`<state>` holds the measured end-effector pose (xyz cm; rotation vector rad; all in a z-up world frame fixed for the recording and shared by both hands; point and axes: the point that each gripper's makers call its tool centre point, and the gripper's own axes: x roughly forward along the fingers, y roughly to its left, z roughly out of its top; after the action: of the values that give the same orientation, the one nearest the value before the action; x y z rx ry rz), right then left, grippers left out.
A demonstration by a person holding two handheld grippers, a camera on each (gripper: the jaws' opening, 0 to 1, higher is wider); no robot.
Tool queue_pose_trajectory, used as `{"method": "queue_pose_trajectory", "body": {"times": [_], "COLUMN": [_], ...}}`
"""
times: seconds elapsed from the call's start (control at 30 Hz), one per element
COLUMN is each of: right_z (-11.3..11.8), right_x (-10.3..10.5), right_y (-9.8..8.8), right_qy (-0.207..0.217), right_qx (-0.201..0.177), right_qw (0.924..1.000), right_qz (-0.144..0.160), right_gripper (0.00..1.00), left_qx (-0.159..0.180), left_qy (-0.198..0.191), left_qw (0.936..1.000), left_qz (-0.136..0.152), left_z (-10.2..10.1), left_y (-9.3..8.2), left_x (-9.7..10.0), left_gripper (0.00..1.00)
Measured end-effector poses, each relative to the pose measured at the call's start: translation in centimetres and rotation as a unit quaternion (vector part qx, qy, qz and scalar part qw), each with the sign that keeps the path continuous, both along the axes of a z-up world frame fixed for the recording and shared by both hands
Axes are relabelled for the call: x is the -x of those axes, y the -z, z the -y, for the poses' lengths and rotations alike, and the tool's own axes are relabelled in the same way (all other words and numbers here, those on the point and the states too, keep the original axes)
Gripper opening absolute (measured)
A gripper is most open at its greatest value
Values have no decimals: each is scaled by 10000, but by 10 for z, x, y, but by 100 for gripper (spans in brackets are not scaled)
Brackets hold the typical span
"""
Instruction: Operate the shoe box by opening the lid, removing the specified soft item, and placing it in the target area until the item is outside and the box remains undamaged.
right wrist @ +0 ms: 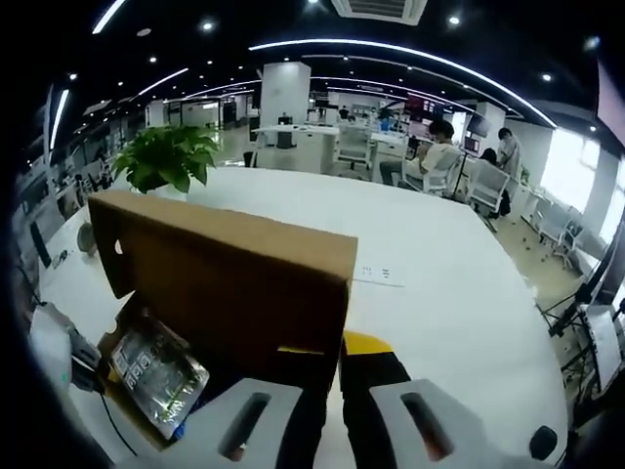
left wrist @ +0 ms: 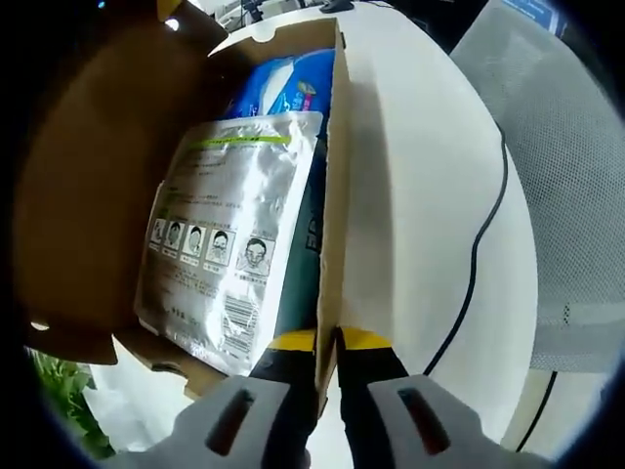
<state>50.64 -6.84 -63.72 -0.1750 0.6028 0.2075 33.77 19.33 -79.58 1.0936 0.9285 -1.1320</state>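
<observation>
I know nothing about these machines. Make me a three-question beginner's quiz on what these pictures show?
1. True or false: the box is open.
2. In the left gripper view, the left gripper is clamped on: A) the black cable, B) the box's side wall, C) the silver pouch.
3. Fill in: in the right gripper view, a potted ____ stands on the white table behind the box.

Key: 1 true. 2 B. 3 plant.
</observation>
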Motion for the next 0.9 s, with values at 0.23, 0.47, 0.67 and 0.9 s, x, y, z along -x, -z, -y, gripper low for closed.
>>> {"method": "queue_pose_trajectory", "body": {"times": [0.23, 0.47, 0.67, 0.9], "right_z": [-2, -6, -7, -8], "right_x": [0, 5, 4, -1], "right_y": [1, -1, 0, 2], "right_qy": [-32, -12, 2, -184], "right_qx": [-19, -21, 110, 141], "right_qw": [10000, 10000, 9999, 9996], "right_qz": [-69, -39, 27, -137], "right_gripper": [0, 0, 0, 0], "left_qx": [-1, 17, 16, 4], "left_qy": [-61, -67, -75, -120], "left_qw": [10000, 9999, 10000, 9999], "left_qz": [-3, 86, 24, 27], "left_z": [0, 0, -1, -1], "left_y": [0, 0, 0, 0], "left_x": [0, -1, -1, 0], "left_gripper": [5, 6, 6, 6]}}
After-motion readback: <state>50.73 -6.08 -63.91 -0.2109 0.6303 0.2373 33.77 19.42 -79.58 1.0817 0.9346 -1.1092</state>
